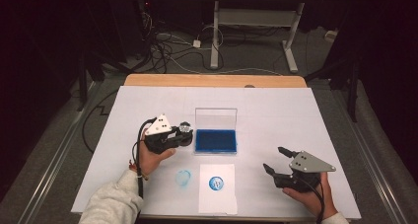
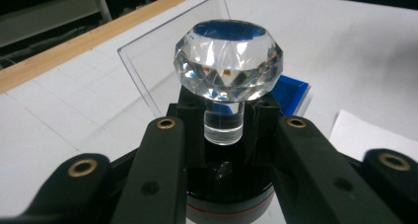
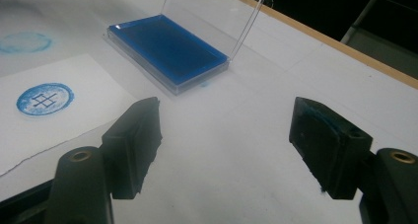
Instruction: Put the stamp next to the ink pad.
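Two grippers over the white table: the left gripper point(image 1: 178, 138) has its jaws clamped tight on a crystal-handled stamp point(image 2: 227, 66), held just left of the open blue ink pad point(image 1: 215, 140). Right gripper point(image 1: 276, 160) hangs with jaws apart, empty, near the stamped paper point(image 1: 217, 188).

No letters, numbers or brand names could be read. The only sign was a blue round stamp mark point(image 3: 45, 99) on the paper point(image 3: 29, 135), showing a crossed grid figure like "#" inside a ring.
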{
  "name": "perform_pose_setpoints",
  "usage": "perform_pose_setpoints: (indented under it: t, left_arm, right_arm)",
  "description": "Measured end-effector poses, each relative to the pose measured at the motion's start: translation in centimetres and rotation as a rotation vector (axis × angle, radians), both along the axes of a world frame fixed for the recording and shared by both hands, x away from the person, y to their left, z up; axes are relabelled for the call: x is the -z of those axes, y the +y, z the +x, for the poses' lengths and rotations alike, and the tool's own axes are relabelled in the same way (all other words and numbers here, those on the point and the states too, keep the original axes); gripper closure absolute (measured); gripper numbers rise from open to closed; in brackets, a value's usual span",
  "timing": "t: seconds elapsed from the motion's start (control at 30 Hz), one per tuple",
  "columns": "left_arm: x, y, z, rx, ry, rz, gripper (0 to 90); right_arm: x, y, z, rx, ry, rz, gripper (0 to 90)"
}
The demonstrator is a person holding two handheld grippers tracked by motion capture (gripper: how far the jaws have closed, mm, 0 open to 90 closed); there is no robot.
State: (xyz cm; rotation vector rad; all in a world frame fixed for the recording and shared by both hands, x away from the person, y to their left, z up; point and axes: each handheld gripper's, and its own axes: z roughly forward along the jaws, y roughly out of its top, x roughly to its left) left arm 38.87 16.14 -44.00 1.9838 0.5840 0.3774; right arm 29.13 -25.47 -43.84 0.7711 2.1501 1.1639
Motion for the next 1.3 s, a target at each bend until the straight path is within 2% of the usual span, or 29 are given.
perform_pose_setpoints:
  t: [0.07,0.3,0.37,0.43,0.6,0.77,0.9,0.97,1.3]
  left_arm:
    - [0.3,-0.3,0.4,-0.005,0.011,0.024,72.3]
    - [1.2,-0.6,1.4,-0.028,0.032,0.063,72.2]
    - [1.6,-0.8,1.5,-0.029,0.061,0.044,71.9]
    - [1.8,-0.9,1.9,-0.035,0.053,0.074,70.2]
    - [2.2,-1.3,2.2,-0.043,0.062,0.11,70.5]
    - [2.4,-0.8,2.4,-0.078,0.07,0.132,68.5]
    - [2.8,-0.4,2.7,-0.087,0.095,0.141,65.1]
    - [2.7,-0.2,2.7,-0.097,0.087,0.147,64.9]
    - [2.6,0.3,2.5,-0.096,0.098,0.184,57.6]
  right_arm:
    - [0.0,0.0,0.0,0.0,0.001,0.005,28.7]
    - [0.2,0.4,0.1,-0.018,0.006,-0.008,29.3]
    - [0.2,0.4,0.1,-0.018,0.006,-0.013,29.7]
    - [0.3,0.4,0.1,-0.02,0.012,-0.013,29.9]
    - [0.4,0.6,0.2,-0.021,0.019,-0.024,30.2]
    - [0.4,0.6,0.1,-0.027,0.022,-0.028,30.4]
    - [0.4,0.6,0.1,-0.023,0.019,-0.029,30.6]
    - [0.4,0.5,0.2,-0.02,0.019,-0.034,30.9]
    - [0.3,0.5,0.1,-0.018,0.019,-0.038,31.0]
